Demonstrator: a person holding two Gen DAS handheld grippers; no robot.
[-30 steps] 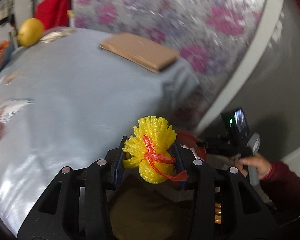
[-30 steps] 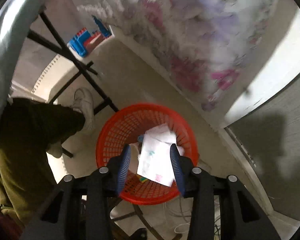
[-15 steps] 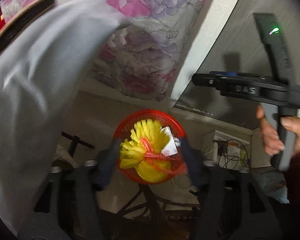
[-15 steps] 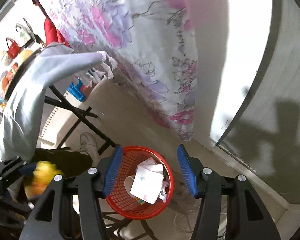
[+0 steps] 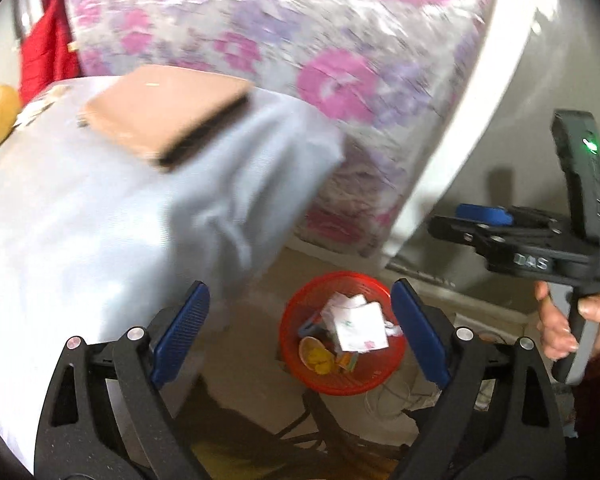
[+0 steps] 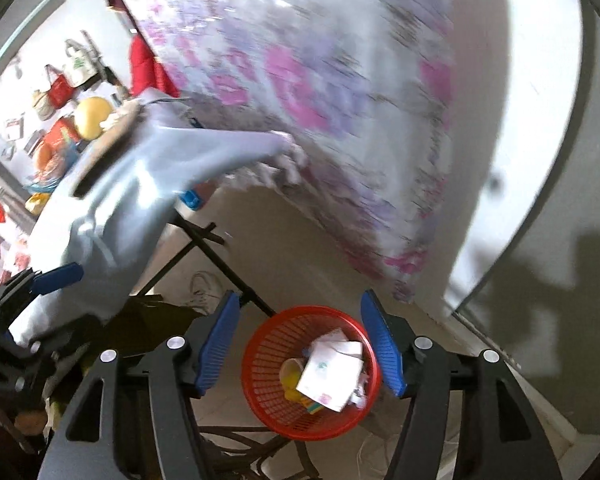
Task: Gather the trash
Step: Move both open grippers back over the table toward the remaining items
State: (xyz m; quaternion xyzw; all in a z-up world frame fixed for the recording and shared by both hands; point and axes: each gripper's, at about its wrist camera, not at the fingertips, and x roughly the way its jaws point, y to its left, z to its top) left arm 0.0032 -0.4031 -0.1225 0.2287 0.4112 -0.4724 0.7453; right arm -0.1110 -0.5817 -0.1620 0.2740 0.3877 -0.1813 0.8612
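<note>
Floral fabric hangs behind the desk (image 5: 100,220), whose grey cloth drapes beside the red mesh bin (image 6: 256,376) on the floor. Both the left gripper (image 5: 298,336) and right gripper (image 6: 298,344) hover above that bin, spread wide and empty, seemingly to drop trash; paper (image 6: 330,376) and yellow scraps (image 5: 320,360) lie inside.

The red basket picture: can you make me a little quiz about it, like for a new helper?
1. True or false: the left gripper is squeezing something.
2. What colour is the basket on the floor?
3. Where is the yellow foam net? A) on the table B) in the basket C) in the right gripper

Key: 1 false, both grippers are open and empty. 2 red. 3 B, beside the white paper.
</note>
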